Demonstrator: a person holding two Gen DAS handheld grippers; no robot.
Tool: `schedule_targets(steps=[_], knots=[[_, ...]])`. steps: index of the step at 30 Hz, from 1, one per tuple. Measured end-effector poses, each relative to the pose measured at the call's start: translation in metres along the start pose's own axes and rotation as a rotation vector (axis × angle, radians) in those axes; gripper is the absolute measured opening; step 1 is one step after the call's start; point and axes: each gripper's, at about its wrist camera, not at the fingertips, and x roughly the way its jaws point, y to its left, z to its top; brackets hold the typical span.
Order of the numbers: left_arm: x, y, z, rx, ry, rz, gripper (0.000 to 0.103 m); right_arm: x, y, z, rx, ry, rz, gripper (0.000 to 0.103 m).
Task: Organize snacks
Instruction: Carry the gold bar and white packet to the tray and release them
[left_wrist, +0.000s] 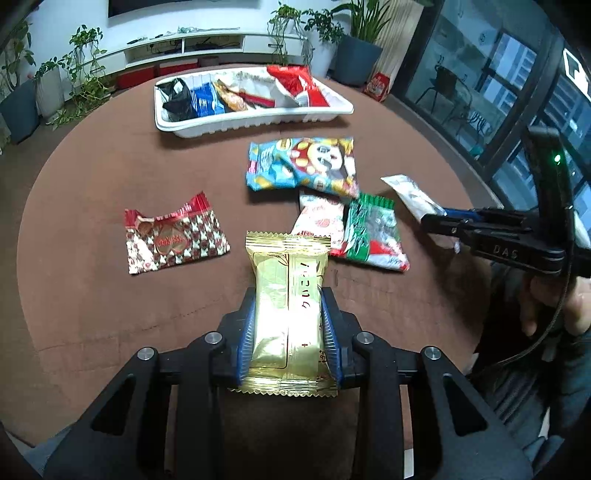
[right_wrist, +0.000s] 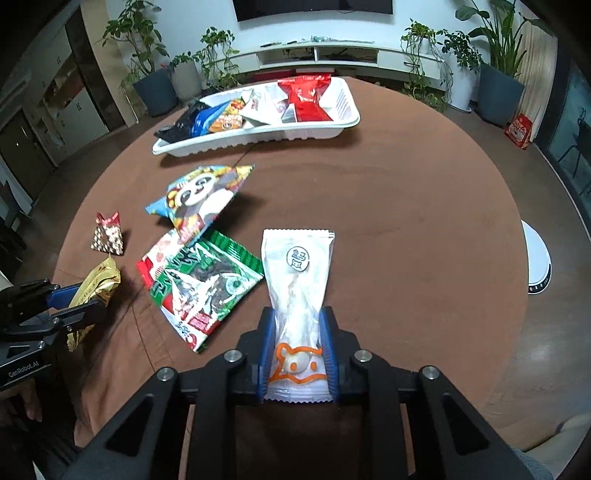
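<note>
My left gripper (left_wrist: 288, 299) is shut on a gold snack packet (left_wrist: 286, 266), which I hold just above the brown round table (left_wrist: 110, 177). My right gripper (right_wrist: 297, 314) is shut on a white packet with an orange bear outline (right_wrist: 297, 258). The left wrist view shows that right gripper (left_wrist: 439, 218) at the right with the white packet (left_wrist: 406, 192) sticking out. From the right wrist, the left gripper (right_wrist: 81, 295) and gold packet (right_wrist: 99, 277) appear at the left edge. The white tray (left_wrist: 255, 123) at the far side holds several snack packets.
Loose on the table lie a panda-print packet (left_wrist: 303, 164), a green packet (left_wrist: 369, 229) over a red-and-white one (left_wrist: 317, 218), and a red patterned packet (left_wrist: 173, 236). Potted plants and a white cabinet stand beyond. A white round object (right_wrist: 535, 258) sits right of the table.
</note>
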Motion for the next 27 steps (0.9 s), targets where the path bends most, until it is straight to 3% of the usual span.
schedule_targets(steps=[5,12,21,27], knots=[[-0.022,0.008,0.013,-0.025,-0.054,-0.025,0.03,-0.012,-0.005,0.011,0.035,-0.048,0.031,0.026],[-0.061,0.033,0.066,-0.059,-0.173,-0.023,0.03,-0.035,-0.012,0.042,0.058,-0.127,0.068,0.026],[-0.068,0.064,0.168,-0.126,-0.3,-0.003,0.03,-0.062,-0.004,0.143,0.013,-0.295,0.103,0.026],[-0.031,0.066,0.222,-0.097,-0.271,0.037,0.03,-0.01,0.012,0.224,-0.031,-0.301,0.141,0.026]])
